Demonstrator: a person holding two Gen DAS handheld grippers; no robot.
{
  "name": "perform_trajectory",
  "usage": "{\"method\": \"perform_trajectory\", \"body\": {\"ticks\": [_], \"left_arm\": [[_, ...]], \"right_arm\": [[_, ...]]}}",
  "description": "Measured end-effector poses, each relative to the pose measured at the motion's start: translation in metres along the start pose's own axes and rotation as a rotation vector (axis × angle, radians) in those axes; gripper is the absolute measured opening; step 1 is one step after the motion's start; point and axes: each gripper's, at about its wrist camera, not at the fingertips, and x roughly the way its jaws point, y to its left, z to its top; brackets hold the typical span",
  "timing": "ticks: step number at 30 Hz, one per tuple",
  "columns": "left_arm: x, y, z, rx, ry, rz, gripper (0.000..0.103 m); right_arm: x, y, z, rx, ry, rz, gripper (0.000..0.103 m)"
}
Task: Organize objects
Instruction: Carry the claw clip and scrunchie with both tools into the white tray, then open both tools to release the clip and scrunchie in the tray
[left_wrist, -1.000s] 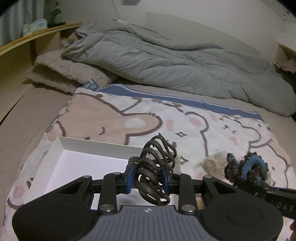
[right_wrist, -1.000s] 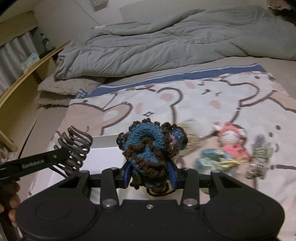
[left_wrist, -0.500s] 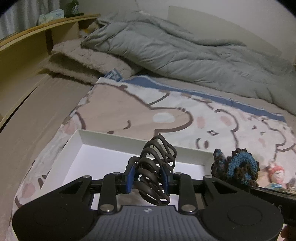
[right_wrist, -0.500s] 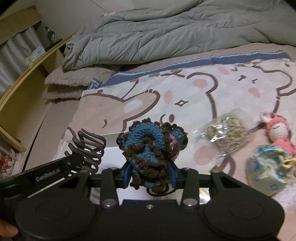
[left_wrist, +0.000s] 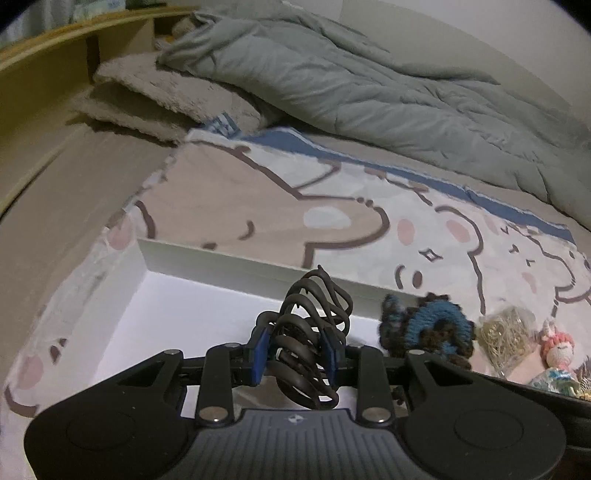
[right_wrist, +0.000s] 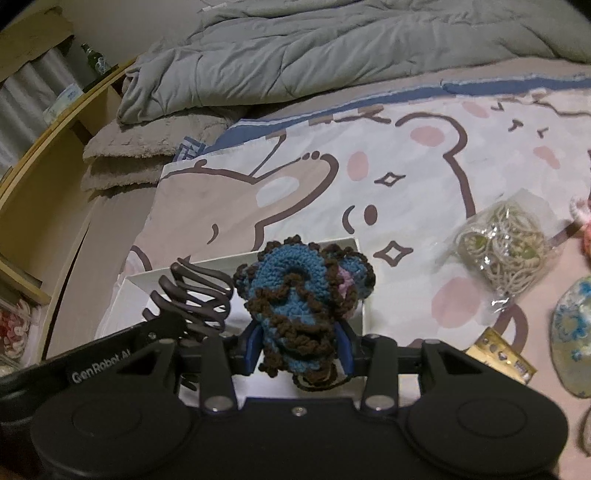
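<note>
Two claws hover over your white box (left_wrist: 207, 266): left claw (left_wrist: 295, 350) clamps the dark hair clip (left_wrist: 314, 325); right claw (right_wrist: 299, 347), jaws just widening, cradles the blue crochet piece (right_wrist: 295, 295).

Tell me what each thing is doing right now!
Hair claw: clamped in the left gripper.
Crochet scrunchie: between the right gripper's jaws, which have just been opening.
White box: open, no lid.
Bag of hair ties: lying on the blanket.
Duvet: rumpled.
</note>
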Motion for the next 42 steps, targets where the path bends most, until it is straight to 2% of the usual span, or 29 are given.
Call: {"method": "perform_trajectory", "body": {"ticks": [4, 10, 13, 18, 25, 27, 29, 32, 35, 42], "left_arm": [[0.009, -0.003, -0.005, -0.003, 0.057, 0.01, 0.034], [0.007, -0.004, -0.008, 0.024, 0.061, 0.01, 0.035], [0.004, -0.001, -0.008, 0.011, 0.056, 0.006, 0.041], [-0.002, 0.004, -0.008, -0.003, 0.055, -0.001, 0.042], [-0.009, 0.006, -0.01, -0.005, 0.129, -0.048, 0.04], [-0.011, 0.004, -0.013, 0.017, 0.153, -0.054, 0.038], [-0.011, -0.001, -0.016, 0.053, 0.17, -0.044, 0.03], [-0.005, -0.006, -0.022, 0.094, 0.196, -0.029, 0.029], [0.0, -0.007, -0.02, 0.077, 0.194, -0.043, 0.029], [0.004, -0.011, -0.011, 0.056, 0.131, -0.042, 0.026]], "right_arm": [[0.004, -0.005, -0.002, 0.012, 0.021, -0.008, 0.05], [0.004, -0.007, -0.005, 0.009, 0.022, -0.008, 0.051], [0.002, -0.01, -0.005, 0.041, 0.022, 0.014, 0.057], [-0.007, -0.011, -0.004, 0.039, 0.006, 0.002, 0.06], [-0.019, -0.013, -0.006, 0.014, 0.007, 0.012, 0.038], [-0.02, -0.012, -0.007, 0.007, 0.01, 0.015, 0.036], [-0.022, -0.009, -0.01, -0.015, 0.021, 0.014, 0.031], [-0.021, -0.002, -0.016, -0.069, 0.052, 0.005, 0.027], [-0.018, 0.004, -0.021, -0.1, 0.065, 0.005, 0.022], [-0.007, 0.008, -0.019, -0.127, 0.068, -0.022, 0.015]]}}
